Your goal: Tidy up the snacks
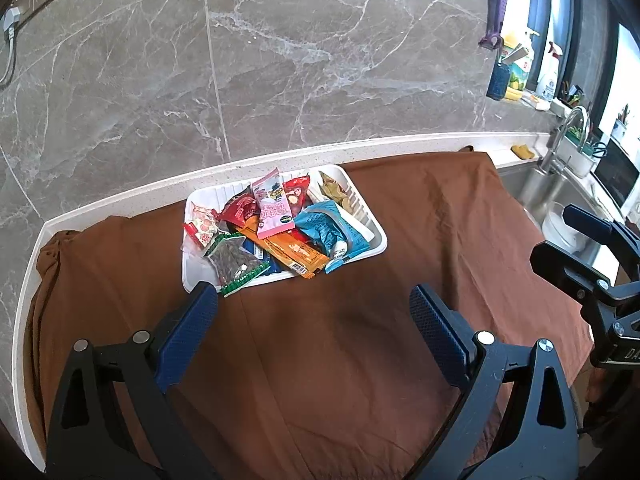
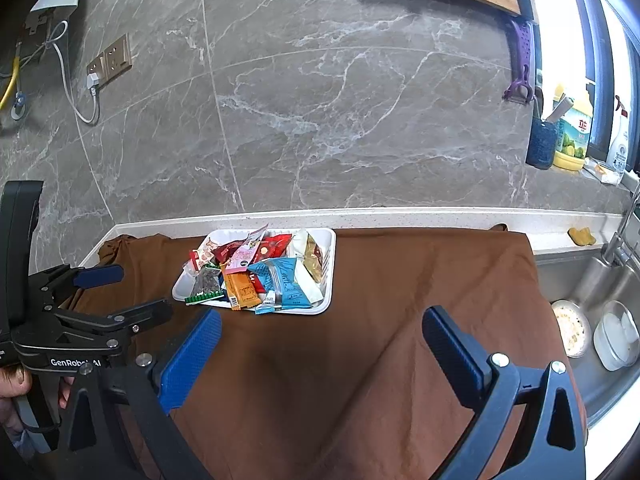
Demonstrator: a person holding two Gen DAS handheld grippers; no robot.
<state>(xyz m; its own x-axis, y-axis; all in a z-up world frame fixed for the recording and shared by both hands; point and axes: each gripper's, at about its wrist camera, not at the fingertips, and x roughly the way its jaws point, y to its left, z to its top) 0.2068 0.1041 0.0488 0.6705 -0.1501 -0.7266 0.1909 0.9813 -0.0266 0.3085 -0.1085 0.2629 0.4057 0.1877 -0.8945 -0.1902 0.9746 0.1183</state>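
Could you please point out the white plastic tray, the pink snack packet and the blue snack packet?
White plastic tray point(image 1: 192, 276), left wrist view, bare near-left corner.
Pink snack packet point(image 1: 272, 208), left wrist view, packet's middle.
Blue snack packet point(image 2: 286, 280), right wrist view, wrapper's middle.

Bright window glare – sharp, edges bowed

white ribbed plastic tray lying flat on a brown cloth, near the back edge of the counter, heaped with loose snack packets. pink packet on top at the centre, tilted; long orange bar running diagonally beneath it, its end overhanging the front rim. blue packet to the right, also poking past the rim. green-edged packet of dark seeds at the front left corner, overhanging. red packets behind; a pale yellowish packet at the back right.
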